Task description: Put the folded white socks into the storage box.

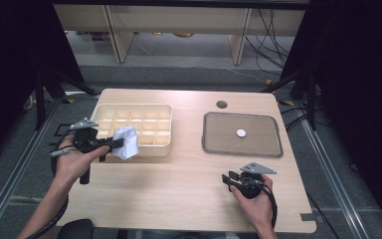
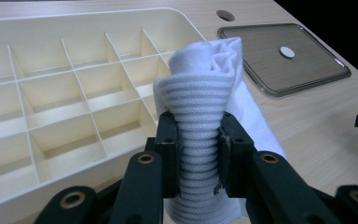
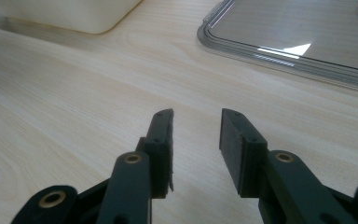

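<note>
A clear tray [image 1: 273, 149] holds a small white disc [image 1: 241, 133].

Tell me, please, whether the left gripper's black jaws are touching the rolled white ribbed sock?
Touching. In the left gripper view, the left gripper has both jaws pressed against the rolled white ribbed sock, pinching its ribbed cuff with no gap.

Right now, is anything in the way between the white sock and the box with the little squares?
Nothing visible is. The left gripper holds the rolled white sock at the near edge of the cream divided box, whose nearby compartments look empty.
</note>
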Tool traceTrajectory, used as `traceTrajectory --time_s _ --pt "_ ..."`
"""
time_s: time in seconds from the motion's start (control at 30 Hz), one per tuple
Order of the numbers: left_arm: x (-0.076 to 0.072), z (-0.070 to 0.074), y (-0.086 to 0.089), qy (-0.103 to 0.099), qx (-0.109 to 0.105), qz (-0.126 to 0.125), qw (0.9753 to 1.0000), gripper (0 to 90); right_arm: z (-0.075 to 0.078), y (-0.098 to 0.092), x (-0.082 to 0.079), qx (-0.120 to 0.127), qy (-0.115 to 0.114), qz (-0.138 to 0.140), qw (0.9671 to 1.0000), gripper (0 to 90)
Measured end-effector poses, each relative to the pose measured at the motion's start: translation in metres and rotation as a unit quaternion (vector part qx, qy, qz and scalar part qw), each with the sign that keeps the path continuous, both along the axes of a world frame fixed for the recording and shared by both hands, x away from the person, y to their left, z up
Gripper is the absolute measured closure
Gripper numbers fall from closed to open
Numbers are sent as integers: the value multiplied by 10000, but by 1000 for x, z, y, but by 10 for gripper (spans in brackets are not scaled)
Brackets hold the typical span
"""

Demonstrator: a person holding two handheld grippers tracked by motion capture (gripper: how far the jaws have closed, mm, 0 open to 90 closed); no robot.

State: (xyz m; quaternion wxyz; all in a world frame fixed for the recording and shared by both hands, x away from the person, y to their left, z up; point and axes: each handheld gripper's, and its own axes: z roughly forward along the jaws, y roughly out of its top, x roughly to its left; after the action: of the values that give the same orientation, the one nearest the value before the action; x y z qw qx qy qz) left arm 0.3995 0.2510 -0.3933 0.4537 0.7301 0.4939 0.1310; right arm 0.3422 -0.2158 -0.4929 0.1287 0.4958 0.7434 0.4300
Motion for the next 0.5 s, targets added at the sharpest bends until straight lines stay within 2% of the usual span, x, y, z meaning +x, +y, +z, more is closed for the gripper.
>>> traceTrajectory --time_s 0.03,0.1,0.13,0.2,0.23,0.3,0.33,0.37,0.5 --pt "1 1 3 13 108 -53 9999 728 0 0 0 7 16 -3 10000 653" --pt "3 1 4 -24 20 65 10000 728 1 0 0 -5 21 -10 10000 653" --pt "3 2 4 -32 8 87 10000 727 0 -2 2 -114 -99 68 9999 653" --pt "6 2 7 -37 24 95 9999 727 0 -2 2 -98 -94 67 9999 652" --pt "6 3 9 -34 113 93 9999 727 0 -2 2 -111 -94 64 9999 651" --pt "8 4 10 -62 63 180 9998 728 0 -1 0 -25 15 -15 10000 650" --pt "9 5 12 -87 46 200 9998 728 1 -2 0 -85 18 -25 10000 649" --pt "10 6 13 -108 74 223 9997 727 0 -3 1 -150 -73 28 9999 648" --pt "14 9 19 -150 72 309 9994 728 -1 -3 2 -130 -91 37 9999 646"
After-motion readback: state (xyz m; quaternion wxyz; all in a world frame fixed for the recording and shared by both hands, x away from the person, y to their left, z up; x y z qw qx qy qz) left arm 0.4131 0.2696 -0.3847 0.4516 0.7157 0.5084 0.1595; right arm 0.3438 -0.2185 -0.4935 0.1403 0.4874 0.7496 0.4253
